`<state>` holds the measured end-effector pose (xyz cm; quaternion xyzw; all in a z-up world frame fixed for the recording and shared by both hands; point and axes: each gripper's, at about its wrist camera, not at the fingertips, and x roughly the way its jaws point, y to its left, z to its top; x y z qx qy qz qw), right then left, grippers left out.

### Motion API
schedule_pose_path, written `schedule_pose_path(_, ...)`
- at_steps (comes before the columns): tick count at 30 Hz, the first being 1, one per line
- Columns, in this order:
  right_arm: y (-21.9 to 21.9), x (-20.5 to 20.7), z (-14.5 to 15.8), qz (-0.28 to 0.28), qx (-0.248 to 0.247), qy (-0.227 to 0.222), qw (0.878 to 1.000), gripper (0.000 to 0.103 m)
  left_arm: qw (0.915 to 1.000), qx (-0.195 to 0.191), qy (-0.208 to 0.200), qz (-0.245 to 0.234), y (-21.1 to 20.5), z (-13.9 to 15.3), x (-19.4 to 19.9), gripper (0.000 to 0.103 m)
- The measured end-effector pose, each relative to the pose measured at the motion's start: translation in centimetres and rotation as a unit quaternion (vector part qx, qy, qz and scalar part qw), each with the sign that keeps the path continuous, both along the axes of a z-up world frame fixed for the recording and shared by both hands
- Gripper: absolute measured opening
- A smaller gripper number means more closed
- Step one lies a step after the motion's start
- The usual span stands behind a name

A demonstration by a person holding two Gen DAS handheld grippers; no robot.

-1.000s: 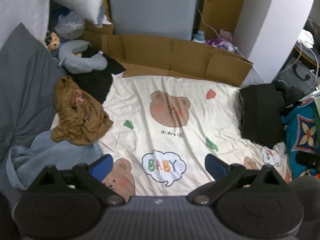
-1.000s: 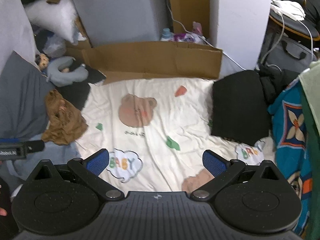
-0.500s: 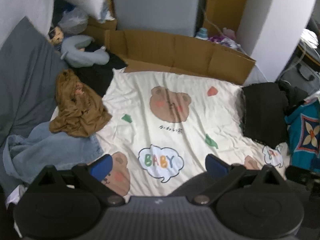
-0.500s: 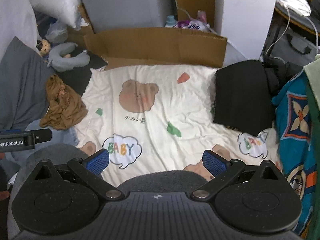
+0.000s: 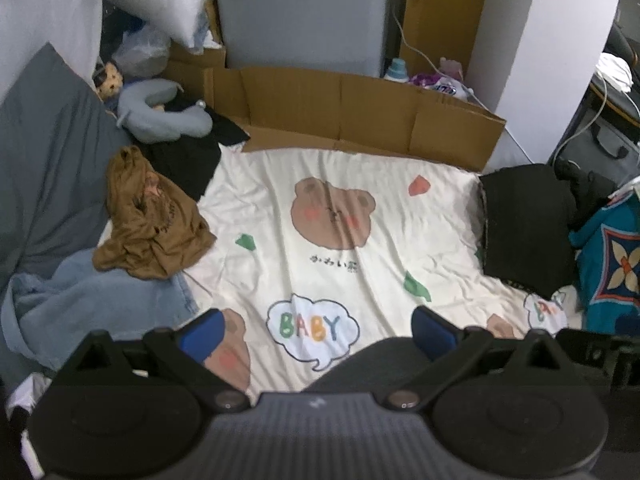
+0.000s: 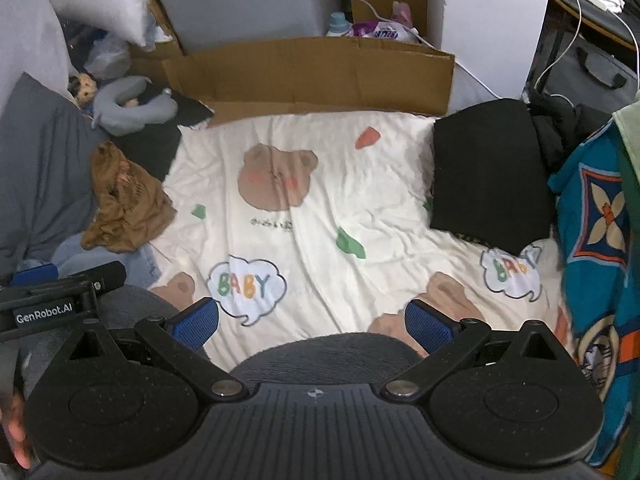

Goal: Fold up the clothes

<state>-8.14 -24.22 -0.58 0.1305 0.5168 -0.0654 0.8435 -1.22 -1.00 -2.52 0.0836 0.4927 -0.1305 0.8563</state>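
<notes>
A crumpled brown shirt [image 5: 150,224] [image 6: 122,208] lies at the left edge of the cream bear-print sheet [image 5: 340,168] [image 6: 332,160]. Light blue jeans [image 5: 88,300] [image 6: 116,258] are heaped below it. A folded black garment [image 5: 524,224] [image 6: 488,176] rests on the sheet's right side. My left gripper [image 5: 316,334] hovers open over the near edge of the sheet, holding nothing. Just as open and bare, my right gripper [image 6: 312,322] hangs above the near edge. The left gripper's body [image 6: 60,292] shows at the left of the right wrist view.
A cardboard wall [image 5: 352,104] [image 6: 312,72] bords the sheet's far side. A grey pillow [image 5: 44,168], a grey neck pillow [image 5: 164,110] and black cloth [image 5: 188,160] crowd the left. A teal patterned fabric [image 6: 596,240] hangs at the right. A dark grey rounded surface [image 6: 332,350] lies under both grippers.
Both grippers have drawn back and risen slightly, so more of the sheet and the dark grey surface below show. Their fingers stayed open. The clothes have not moved.
</notes>
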Motion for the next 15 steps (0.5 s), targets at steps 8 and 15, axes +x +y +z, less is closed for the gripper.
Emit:
schedule_pose_path(8, 0.3, 1.5, 0.0, 0.017, -0.024, 0.014, 0.999, 0.102, 0.9992, 0.012, 0.031, -0.023, -1.6, -0.7, 0.7, 0.101)
schedule_pose_path(15, 0.0, 1.7, -0.3, 0.008, -0.032, 0.015, 0.999, 0.102, 0.9992, 0.009, 0.036, -0.012, -1.4, -1.1, 0.7, 0.101)
